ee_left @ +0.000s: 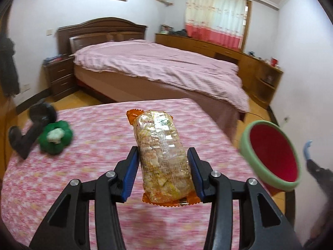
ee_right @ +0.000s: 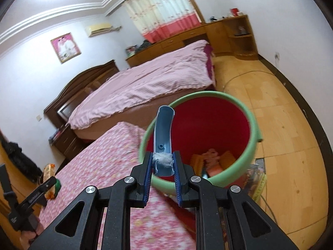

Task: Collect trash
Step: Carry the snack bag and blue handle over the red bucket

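Note:
My left gripper [ee_left: 162, 164] is shut on a clear snack packet [ee_left: 160, 152] with orange ends, held above the table with the pink flowered cloth [ee_left: 87, 187]. My right gripper [ee_right: 162, 166] is shut on a curved blue plastic piece [ee_right: 163, 133] with white fluff on it, held over the rim of the red bin with a green rim [ee_right: 199, 129]. The bin holds several orange and pink scraps. The bin also shows in the left wrist view [ee_left: 272, 156], off the table's right edge. The packet and left gripper show far left in the right wrist view [ee_right: 49, 170].
A green bell-pepper toy [ee_left: 56, 138] and a black object [ee_left: 31, 129] lie at the table's far left. A bed with a pink striped cover [ee_left: 162, 68] stands beyond the table. Wooden cabinets [ee_left: 239, 62] line the right wall. Papers lie on the floor [ee_right: 258, 177] beside the bin.

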The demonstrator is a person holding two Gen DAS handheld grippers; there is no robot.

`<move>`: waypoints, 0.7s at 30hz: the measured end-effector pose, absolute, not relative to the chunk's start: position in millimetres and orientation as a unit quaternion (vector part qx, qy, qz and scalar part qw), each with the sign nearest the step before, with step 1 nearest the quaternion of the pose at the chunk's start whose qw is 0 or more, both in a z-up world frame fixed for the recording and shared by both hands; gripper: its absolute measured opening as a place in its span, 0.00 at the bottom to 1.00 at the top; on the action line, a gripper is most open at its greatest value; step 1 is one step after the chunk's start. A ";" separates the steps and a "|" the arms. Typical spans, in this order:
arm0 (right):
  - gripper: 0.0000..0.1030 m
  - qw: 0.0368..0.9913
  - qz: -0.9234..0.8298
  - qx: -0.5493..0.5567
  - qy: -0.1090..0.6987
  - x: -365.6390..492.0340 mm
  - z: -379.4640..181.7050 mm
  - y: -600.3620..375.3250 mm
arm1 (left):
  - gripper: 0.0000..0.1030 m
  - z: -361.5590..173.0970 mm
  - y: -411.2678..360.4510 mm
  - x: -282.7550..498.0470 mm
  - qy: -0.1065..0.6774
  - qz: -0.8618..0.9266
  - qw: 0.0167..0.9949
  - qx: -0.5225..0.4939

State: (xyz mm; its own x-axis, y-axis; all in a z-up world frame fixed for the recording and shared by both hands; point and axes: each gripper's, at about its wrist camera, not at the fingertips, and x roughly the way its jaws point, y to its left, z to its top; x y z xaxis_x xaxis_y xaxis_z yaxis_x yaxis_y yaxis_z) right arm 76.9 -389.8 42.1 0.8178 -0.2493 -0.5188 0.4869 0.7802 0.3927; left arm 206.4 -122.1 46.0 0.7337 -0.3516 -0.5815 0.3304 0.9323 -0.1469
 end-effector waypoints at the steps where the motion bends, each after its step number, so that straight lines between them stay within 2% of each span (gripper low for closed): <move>1: 0.19 0.915 -0.202 0.269 0.224 74.4 41.0 -395.3 | 0.46 48.1 -131.4 203.8 0.317 -0.192 0.929 -0.013; 10: 0.19 0.904 -0.209 0.301 0.221 63.1 23.3 -432.0 | 0.46 57.6 -220.3 193.4 0.344 -0.290 0.893 -0.009; 21: 0.19 0.901 -0.201 0.315 0.222 63.9 13.5 -460.5 | 0.46 33.9 -314.5 198.5 0.381 -0.356 0.853 0.012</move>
State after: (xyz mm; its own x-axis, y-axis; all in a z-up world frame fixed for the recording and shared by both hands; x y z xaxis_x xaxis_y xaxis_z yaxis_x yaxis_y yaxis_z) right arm 63.9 -460.5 13.5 0.8214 -0.2219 -0.5255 0.5010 0.7210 0.4787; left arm 198.5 -314.5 33.9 0.4560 -0.5977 -0.6594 0.6161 0.7467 -0.2508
